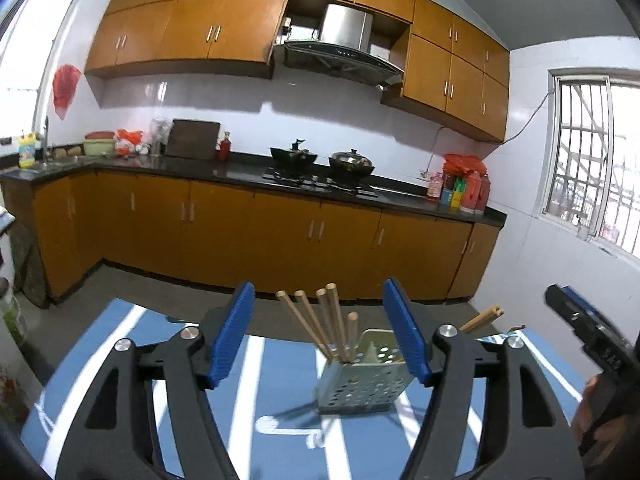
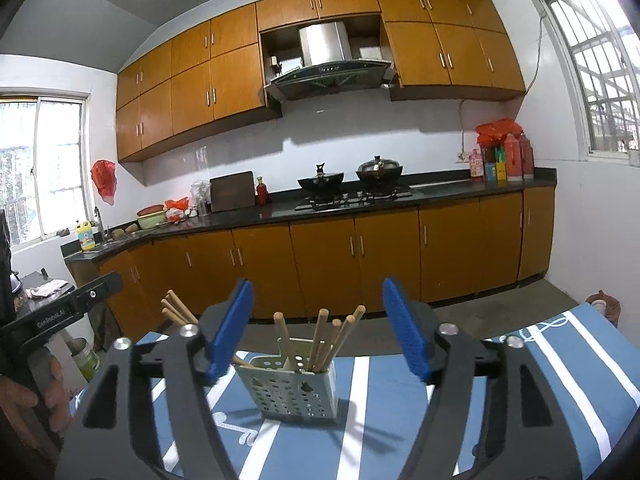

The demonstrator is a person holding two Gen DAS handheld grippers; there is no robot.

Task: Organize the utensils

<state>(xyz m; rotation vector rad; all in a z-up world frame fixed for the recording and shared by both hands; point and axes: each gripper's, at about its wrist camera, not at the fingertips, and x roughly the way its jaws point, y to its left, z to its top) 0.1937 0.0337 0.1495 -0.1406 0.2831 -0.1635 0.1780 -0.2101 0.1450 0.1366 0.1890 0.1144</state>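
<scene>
A perforated metal utensil holder (image 1: 362,380) stands on a blue-and-white striped tablecloth (image 1: 276,360), wooden chopsticks (image 1: 328,320) leaning inside it. Both the left gripper (image 1: 319,332) and right gripper (image 2: 318,330) hover just before it, fingers spread apart, empty

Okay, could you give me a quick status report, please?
Both hand-held grippers open, empty. Chopsticks standing in perforated metal holder on striped tablecloth. More chopsticks behind. Nothing blocking.
</scene>
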